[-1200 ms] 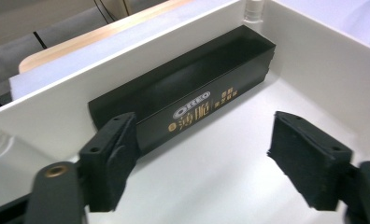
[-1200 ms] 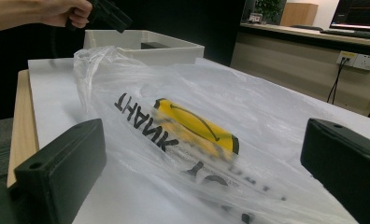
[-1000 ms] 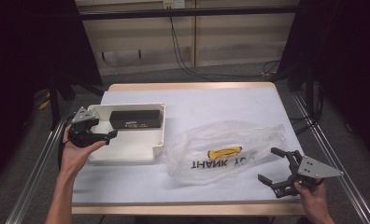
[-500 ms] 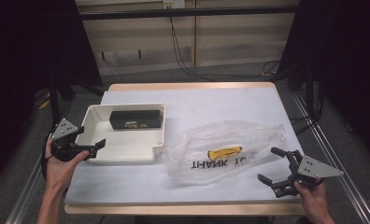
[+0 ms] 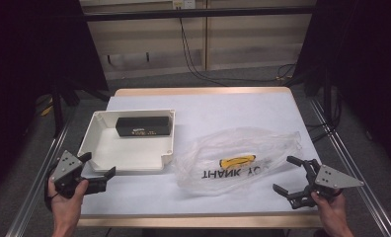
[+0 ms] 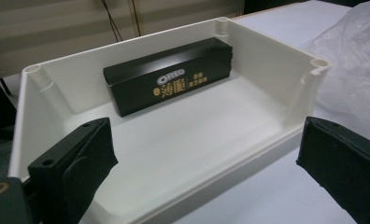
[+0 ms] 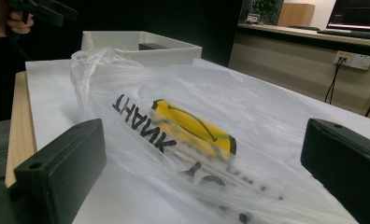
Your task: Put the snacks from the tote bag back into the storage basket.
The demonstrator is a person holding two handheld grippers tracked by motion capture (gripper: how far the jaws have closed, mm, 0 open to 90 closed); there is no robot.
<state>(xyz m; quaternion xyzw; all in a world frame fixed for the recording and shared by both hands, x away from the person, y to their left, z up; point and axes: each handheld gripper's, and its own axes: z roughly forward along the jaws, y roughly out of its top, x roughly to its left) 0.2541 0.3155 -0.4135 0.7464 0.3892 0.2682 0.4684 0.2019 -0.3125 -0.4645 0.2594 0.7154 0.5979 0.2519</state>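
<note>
High view: the left gripper (image 5: 98, 166), jaws just opened wide and empty, sits lower left beside the white tray (image 5: 100, 157) holding the black box (image 5: 142, 125). The right gripper (image 5: 290, 174), lower right, gapes empty beside the plastic bag (image 5: 243, 148).

Left gripper view: the box lies in the upper centre.

Right gripper view: the bag lies at centre.
</note>
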